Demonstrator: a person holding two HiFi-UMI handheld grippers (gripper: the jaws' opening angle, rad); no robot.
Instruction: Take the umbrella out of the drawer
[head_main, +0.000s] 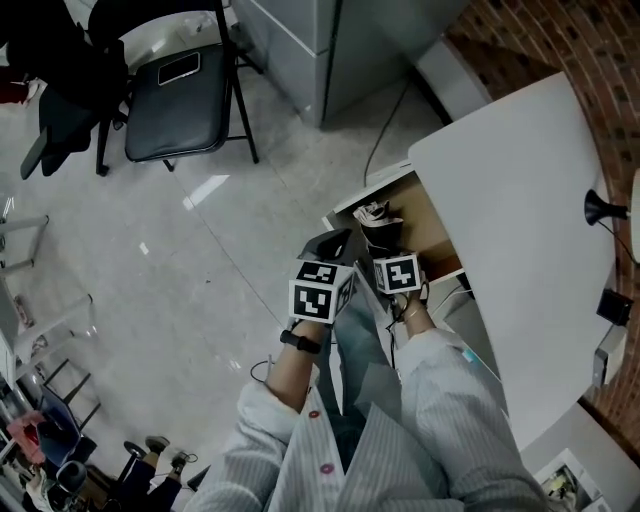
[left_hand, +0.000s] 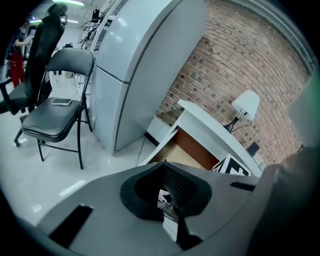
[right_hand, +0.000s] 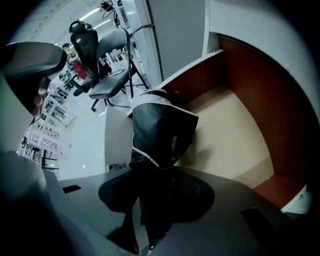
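- The umbrella (right_hand: 160, 132) is black, folded up, with a thin white edge. It hangs over the open drawer (right_hand: 235, 135), near the drawer's front corner.
- We hold the umbrella with the right gripper (right_hand: 155, 190). Its fingers are closed on the umbrella's near end, and the rest of the umbrella sticks out past them toward the drawer.
- The right gripper points almost straight down.
- The drawer has a light brown floor and dark brown walls. We see nothing else lying in it.
- The left gripper (left_hand: 167, 185) is just beside the right one, on the floor side of the drawer. Its fingers are together with only a thin slit between them, and they hold nothing.
- The drawer sticks out from under a white surface (head_main: 520, 220). A small black stand (head_main: 598, 208) sits on that surface near the brick wall.
- A tall grey cabinet (head_main: 320, 40) stands past the drawer.
- Farther off, a black folding chair (head_main: 175, 100) stands on the pale floor, with a phone (head_main: 180, 68) lying on its seat.
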